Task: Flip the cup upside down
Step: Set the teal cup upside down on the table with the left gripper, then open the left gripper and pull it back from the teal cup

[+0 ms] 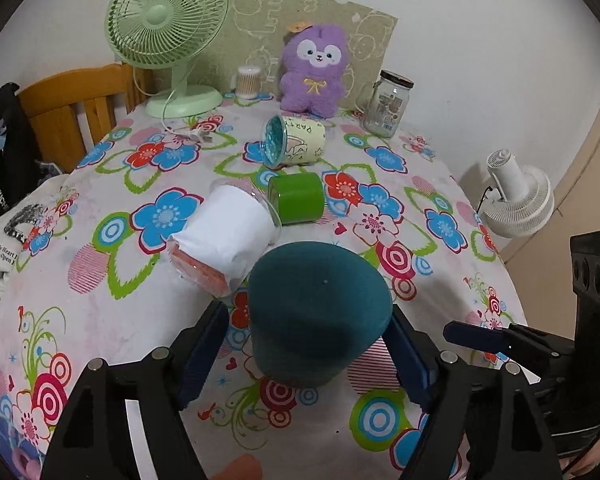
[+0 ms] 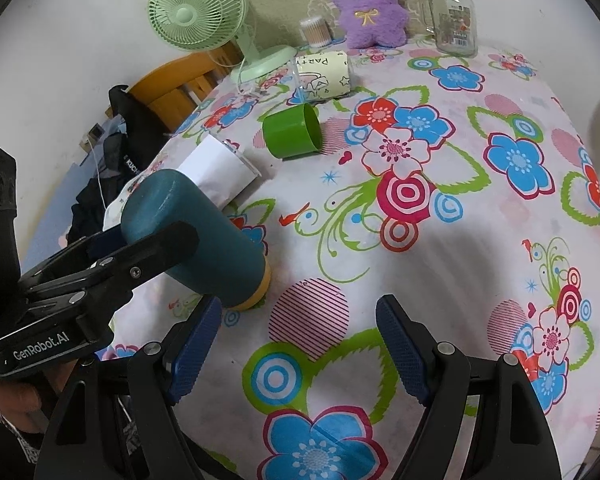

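A dark teal cup [image 1: 320,312] stands mouth down, a little tilted, on the flowered tablecloth [image 1: 100,320]; its yellowish rim touches the cloth in the right wrist view [image 2: 212,240]. My left gripper [image 1: 306,336] has its blue-padded fingers [image 1: 204,344] on both sides of the cup; the right pad touches it and a narrow gap shows at the left pad. The left gripper also shows in the right wrist view [image 2: 140,244], its finger across the cup. My right gripper [image 2: 298,344] is open and empty over the cloth, right of the cup.
A white cup [image 1: 228,236], a green cup [image 1: 296,198] and a pale yellow cup [image 1: 296,140] lie on their sides behind. At the back stand a green fan [image 1: 168,32], a purple plush [image 1: 314,68], a glass jar [image 1: 388,104] and cotton swabs [image 1: 247,82]. A wooden chair [image 1: 68,112] is at the left.
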A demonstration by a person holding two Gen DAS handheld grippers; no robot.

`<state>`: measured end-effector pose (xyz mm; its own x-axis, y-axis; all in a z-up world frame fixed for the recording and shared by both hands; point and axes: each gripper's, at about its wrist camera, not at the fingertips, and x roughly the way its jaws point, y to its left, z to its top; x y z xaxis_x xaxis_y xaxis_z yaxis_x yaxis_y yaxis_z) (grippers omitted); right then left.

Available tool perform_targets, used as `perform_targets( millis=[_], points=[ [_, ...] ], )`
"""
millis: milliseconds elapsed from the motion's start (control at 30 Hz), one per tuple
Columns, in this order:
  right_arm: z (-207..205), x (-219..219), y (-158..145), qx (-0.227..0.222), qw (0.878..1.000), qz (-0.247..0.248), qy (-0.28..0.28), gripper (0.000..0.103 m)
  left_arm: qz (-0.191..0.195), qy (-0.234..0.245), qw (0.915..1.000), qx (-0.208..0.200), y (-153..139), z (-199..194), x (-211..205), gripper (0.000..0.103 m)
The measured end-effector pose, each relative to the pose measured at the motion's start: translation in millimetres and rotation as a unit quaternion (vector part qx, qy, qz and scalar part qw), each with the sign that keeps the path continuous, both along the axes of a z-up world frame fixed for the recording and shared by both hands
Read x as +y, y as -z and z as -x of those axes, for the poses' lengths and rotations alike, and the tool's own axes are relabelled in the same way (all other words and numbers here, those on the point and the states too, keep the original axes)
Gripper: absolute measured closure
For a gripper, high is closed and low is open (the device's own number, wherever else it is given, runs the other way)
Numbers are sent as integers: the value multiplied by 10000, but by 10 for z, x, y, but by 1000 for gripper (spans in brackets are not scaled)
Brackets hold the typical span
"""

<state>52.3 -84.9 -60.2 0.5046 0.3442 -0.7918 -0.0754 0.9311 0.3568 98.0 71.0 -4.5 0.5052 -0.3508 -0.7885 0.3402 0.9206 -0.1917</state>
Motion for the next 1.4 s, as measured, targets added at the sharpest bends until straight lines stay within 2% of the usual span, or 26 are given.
perform_targets(
  millis=[733,1067,1400],
  points=[
    [53,17,-100,-92,9999,54,34,21,91,16,9998,-184,-127,52,26,23],
    [60,79,-193,-160,9998,147,20,21,165,-93,9994,-305,-201,52,106,13],
    [108,126,-318,-264,9994,233,40,21,236,-126,9988,-410,-283,89,192,11]
  ],
)
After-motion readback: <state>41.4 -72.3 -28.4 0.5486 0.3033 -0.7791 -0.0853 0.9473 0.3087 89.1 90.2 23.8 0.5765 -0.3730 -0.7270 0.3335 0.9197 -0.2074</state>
